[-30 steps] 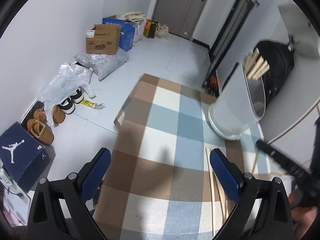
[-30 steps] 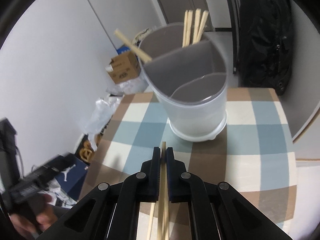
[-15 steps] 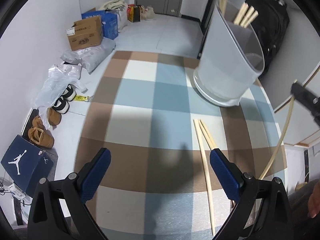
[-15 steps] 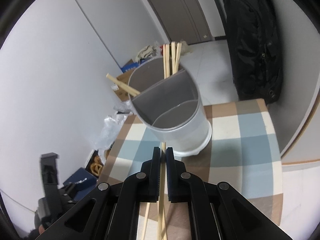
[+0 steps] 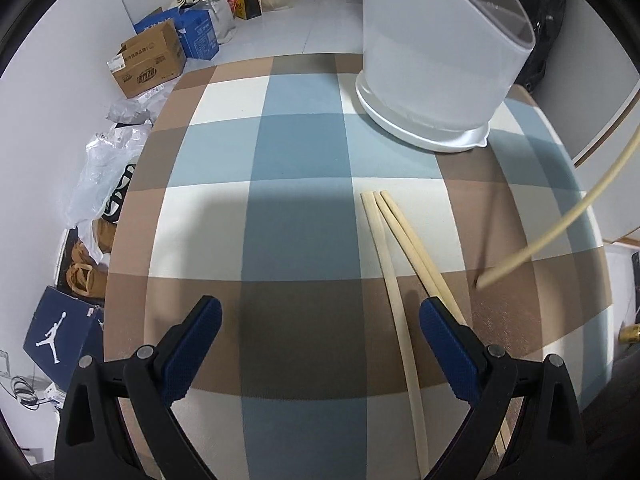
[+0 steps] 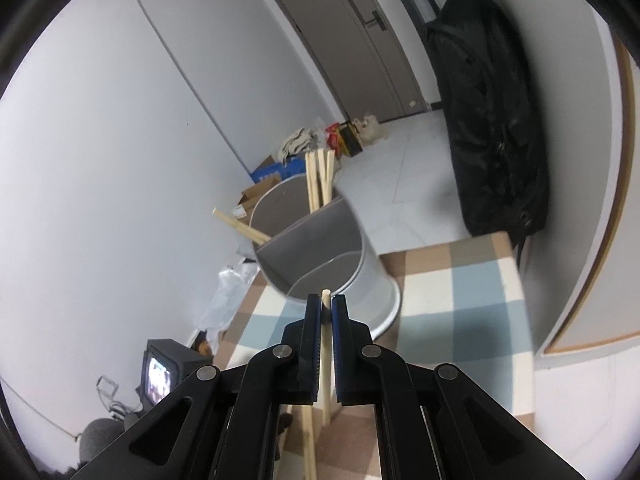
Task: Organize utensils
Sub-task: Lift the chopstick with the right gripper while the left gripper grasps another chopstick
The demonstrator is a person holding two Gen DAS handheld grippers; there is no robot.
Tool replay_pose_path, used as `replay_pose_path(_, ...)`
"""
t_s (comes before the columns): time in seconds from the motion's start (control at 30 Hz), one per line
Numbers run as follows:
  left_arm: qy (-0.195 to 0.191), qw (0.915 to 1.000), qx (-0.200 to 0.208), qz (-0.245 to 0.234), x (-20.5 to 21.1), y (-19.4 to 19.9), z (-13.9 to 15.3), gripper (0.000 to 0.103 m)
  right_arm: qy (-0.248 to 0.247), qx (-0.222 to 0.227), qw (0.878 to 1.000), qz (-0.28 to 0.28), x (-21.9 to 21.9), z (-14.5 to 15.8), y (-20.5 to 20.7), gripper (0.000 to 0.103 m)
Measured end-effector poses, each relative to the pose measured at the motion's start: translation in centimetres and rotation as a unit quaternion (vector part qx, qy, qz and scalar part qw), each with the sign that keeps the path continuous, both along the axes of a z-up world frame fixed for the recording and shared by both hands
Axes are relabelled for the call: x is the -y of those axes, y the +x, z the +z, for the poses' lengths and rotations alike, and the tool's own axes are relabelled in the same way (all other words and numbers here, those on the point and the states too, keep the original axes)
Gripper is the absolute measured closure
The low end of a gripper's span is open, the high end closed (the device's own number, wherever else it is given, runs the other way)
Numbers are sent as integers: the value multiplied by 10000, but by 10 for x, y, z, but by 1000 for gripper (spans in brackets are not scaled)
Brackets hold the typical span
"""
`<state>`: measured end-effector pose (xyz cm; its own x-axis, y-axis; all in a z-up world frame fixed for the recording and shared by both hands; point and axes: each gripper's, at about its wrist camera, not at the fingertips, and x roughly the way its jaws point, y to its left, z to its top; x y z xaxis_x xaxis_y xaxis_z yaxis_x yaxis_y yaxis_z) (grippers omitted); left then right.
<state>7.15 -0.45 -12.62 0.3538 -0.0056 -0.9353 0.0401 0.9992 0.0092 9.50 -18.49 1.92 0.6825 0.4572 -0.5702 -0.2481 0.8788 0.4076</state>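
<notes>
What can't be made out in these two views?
- Holder: top cut off by the left view's edge.
- Table chopsticks: near ends hidden behind the left gripper.
- Held chopstick: lower part hidden behind the right gripper in the right view.
- Small screen: too blurred to read.

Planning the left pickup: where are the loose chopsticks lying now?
In the left wrist view, three loose chopsticks lie on the checked tablecloth, below the white holder, beside the left tool's right finger.

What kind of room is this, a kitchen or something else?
Probably a spare room or hallway of a home, not a kitchen: a small table with a checked cloth, cardboard boxes and shoes on the floor, and a door.
</notes>
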Motion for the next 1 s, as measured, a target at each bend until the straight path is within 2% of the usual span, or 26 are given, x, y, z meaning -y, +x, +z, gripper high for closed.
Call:
replay_pose_path(0.23,148,9997,-6,214,-4,11,-1,7,-14,-31,10000,18,7,1,-3,99)
replay_pose_path(0.27,118,9996,-3,247,-5,12,-1,11,-35,-16,10000,17,9,2,-4,99)
replay_pose_path(0.43,-35,9994,-47,348,-4,20,-3,16,36,-32,10000,35,16,1,-3,99)
replay_pose_path(0.6,-75,9997,10,217,2,31,-2,26,104,-65,9999,-22,25,2,-2,98)
replay_pose_path(0.73,-125,9996,156,182,3,38,0,43,119,-80,9999,-39,28,2,-2,98)
replay_pose_path(0.8,-147,9997,187,109,4,38,1,55,110,-107,9999,-40,29,0,-1,98)
replay_pose_path(0.87,-180,9996,218,-43,7,35,3,75,106,-129,9999,-36,29,0,0,98)
replay_pose_path(1.0,-247,9993,241,-156,8,33,6,92,101,-158,9998,-47,28,-1,2,98)
